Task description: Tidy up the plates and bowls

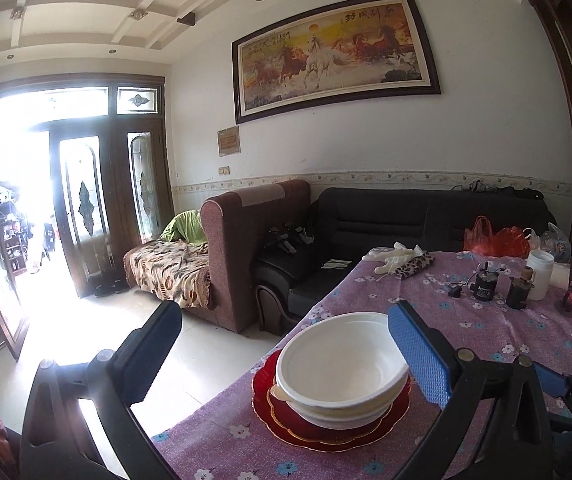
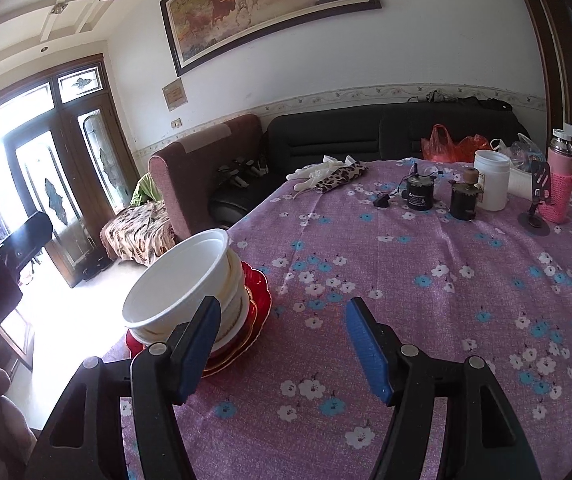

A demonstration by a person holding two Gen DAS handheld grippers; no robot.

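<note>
A stack of white bowls (image 1: 339, 368) sits on red plates (image 1: 286, 426) near the left edge of the purple flowered table (image 1: 485, 332). My left gripper (image 1: 286, 336) is open and empty, its fingers either side of the stack, above and in front of it. In the right wrist view the bowls (image 2: 182, 288) and red plates (image 2: 258, 292) lie just left of my right gripper (image 2: 282, 324), which is open and empty over the tablecloth (image 2: 425, 280). Its left finger (image 2: 200, 344) overlaps the stack's near side.
At the table's far right stand two dark motors (image 2: 417, 196), a white jar (image 2: 491, 184), a pink bottle (image 2: 557, 184) and a black stand (image 2: 537, 204). Gloves and a leopard pouch (image 2: 333, 176) lie at the far edge. Sofas (image 1: 365, 232) stand beyond. Floor drops off left.
</note>
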